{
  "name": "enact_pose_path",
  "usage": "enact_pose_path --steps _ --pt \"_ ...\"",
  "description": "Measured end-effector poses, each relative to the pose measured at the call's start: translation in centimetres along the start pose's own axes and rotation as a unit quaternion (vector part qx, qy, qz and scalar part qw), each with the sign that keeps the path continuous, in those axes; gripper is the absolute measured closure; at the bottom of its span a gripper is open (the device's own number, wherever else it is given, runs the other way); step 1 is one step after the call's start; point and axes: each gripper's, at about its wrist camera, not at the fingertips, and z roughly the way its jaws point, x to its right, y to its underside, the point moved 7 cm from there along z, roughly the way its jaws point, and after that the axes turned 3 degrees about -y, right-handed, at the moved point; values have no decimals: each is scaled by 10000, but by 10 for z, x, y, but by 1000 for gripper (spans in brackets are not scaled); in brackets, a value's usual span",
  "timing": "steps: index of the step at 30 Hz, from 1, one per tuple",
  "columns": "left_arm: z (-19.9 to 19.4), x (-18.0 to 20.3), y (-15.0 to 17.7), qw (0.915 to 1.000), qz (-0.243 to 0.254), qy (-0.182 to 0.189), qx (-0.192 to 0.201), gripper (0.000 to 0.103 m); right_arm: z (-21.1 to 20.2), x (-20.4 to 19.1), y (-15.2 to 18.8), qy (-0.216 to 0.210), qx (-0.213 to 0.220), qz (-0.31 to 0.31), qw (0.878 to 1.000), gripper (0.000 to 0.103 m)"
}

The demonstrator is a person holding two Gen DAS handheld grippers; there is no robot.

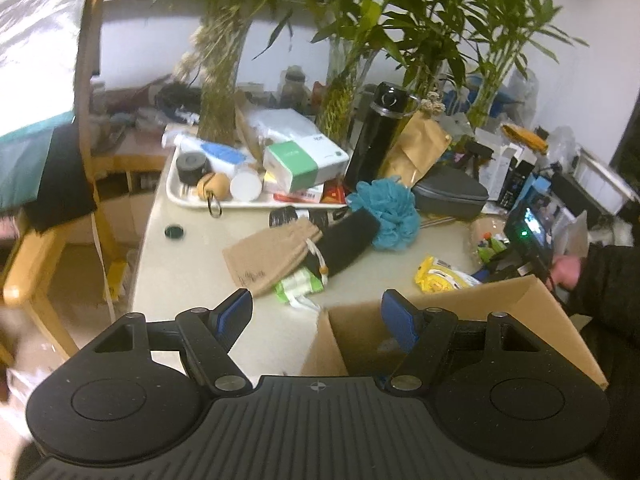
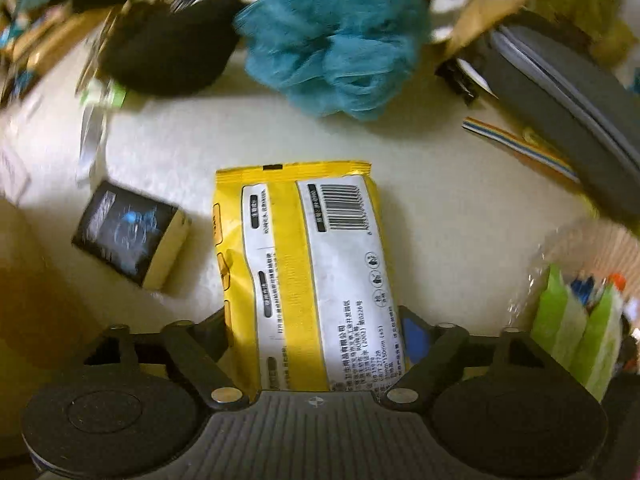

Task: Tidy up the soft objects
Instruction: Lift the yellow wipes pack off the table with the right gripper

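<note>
Cardboard box [image 1: 460, 320] stands open at table [image 1: 192, 280] edge, under left gripper [image 1: 316, 316], jaws open, empty. Yellow wipes pack [image 2: 304, 264] lies flat on table betw. right gripper [image 2: 316, 332] fingers; grip or not, cannot tell.

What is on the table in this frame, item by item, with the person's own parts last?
Yellow plastic wipes pack: one, table centre, between right tongs' fingers.
Teal mesh bath pouf: one, behind pack.
Black fuzzy cloth: one, left of pouf.
Tan drawstring pouch: one, beside cloth.
Small black-and-yellow box: one, left of pack.
Grey zipped case: one, right of pouf.
Brown cardboard box: one, open, near edge.
White tray: one, cluttered, rear.
Left tongs: open, empty.
Right tongs: straddling pack.
</note>
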Motion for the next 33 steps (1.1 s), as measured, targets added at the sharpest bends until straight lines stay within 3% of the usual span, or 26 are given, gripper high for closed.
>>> enact_pose_path --steps 5,19,33 --pt "13 2 -20 9994 340 -43 -106 32 -10 -1 1 85 207 10 9997 44" --pt "67 1 -49 9911 1301 -112 -251 32 -92 -6 -14 283 1413 408 9887 46" --pt "146 -4 -25 9792 1859 -7 -818 33 -170 -24 7 322 2118 866 9729 46"
